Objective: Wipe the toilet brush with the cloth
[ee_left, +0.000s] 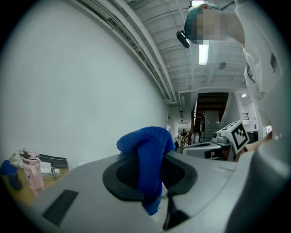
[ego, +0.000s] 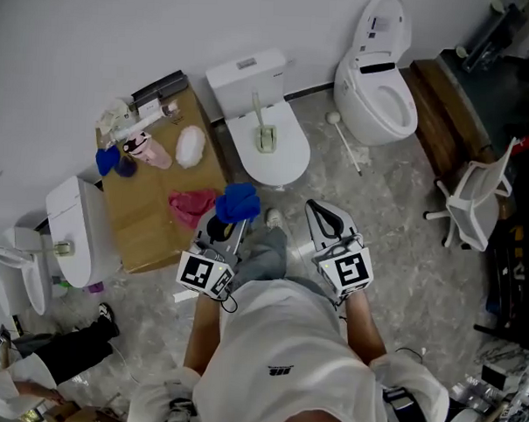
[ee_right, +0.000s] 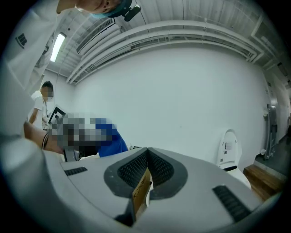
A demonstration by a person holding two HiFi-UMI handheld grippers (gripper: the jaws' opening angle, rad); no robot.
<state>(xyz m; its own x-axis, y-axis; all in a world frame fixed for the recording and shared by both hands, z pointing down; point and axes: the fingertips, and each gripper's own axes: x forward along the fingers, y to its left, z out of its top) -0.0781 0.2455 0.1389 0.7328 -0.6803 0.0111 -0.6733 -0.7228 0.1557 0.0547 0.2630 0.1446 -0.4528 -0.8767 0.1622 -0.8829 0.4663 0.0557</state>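
Head view: the blue cloth (ego: pixel 237 202) is clamped in the left gripper (ego: pixel 222 223), while the jaws of the right gripper (ego: pixel 319 212) are pressed together. What may be the toilet brush (ego: pixel 264 134) is seen on the closed middle toilet (ego: pixel 280 163), ahead of both grippers. A cardboard table (ego: pixel 146 227) bearing a pink bottle (ego: pixel 150 150) and a pink rag (ego: pixel 190 206) is placed just beside that toilet.

Soft, even indoor light fills the head view, with only faint shadows on the floor (ego: pixel 404 221); both gripper views bulge fisheye-round with black corners, and a ceiling tube lamp (ee_left: pixel 203 52) glares white overhead
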